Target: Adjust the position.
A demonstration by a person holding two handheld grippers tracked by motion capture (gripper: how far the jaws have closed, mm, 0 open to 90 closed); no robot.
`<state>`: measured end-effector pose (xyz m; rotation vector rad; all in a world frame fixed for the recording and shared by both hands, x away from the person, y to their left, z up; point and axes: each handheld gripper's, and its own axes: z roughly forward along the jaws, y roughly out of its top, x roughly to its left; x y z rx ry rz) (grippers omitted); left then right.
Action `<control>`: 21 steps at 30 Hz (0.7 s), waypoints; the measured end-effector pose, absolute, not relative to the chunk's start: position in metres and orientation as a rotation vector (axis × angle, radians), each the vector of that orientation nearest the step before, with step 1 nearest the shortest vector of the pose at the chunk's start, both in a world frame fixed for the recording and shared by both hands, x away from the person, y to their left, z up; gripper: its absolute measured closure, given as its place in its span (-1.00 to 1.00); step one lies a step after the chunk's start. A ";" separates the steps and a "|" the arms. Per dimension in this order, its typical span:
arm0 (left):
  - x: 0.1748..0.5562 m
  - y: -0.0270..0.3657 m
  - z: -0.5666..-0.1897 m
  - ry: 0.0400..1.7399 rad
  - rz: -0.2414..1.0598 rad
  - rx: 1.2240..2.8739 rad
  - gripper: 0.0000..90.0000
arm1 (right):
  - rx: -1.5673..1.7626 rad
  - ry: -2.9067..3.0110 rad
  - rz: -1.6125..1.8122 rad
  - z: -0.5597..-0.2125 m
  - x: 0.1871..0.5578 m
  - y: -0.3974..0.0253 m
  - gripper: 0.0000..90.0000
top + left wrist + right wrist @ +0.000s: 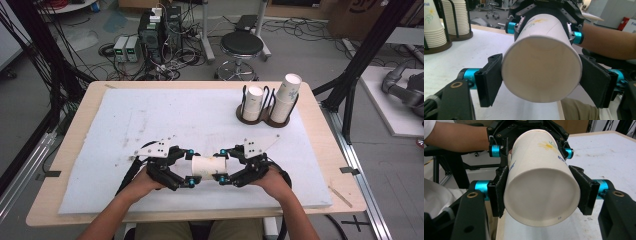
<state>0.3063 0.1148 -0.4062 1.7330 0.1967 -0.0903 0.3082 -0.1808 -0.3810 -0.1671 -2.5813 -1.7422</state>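
The paper cup (210, 167) lies on its side, held off the white mat (125, 125) near its front edge, well in front of the cup holder (262, 117). The left gripper (189, 167) clamps one end and the right gripper (221, 166) the other, each pair of jaws closed against the cup wall. The high view shows only a plain white tube; the right gripper view shows a yellow flower print and small blue lettering, too blurred to read. Both gripper views face a recessed end, so which one is the mouth is hard to tell.
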 end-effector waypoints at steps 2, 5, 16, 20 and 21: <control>0.306 0.115 -0.406 0.193 -0.082 1.742 -0.45 | -0.164 -2.579 -1.743 -0.381 0.308 -0.181 -0.16; 0.307 0.116 -0.407 0.190 -0.071 1.742 -0.36 | -0.163 -2.580 -1.738 -0.382 0.309 -0.181 -0.16; 0.307 0.118 -0.405 0.189 -0.057 1.759 -0.19 | -0.202 -2.589 -1.703 -0.383 0.309 -0.179 -0.17; 0.307 0.119 -0.403 0.199 -0.065 1.760 -0.19 | -0.206 -2.587 -1.702 -0.383 0.310 -0.180 -0.17; 0.307 0.118 -0.403 0.199 -0.064 1.759 -0.19 | -0.206 -2.584 -1.701 -0.383 0.310 -0.180 -0.17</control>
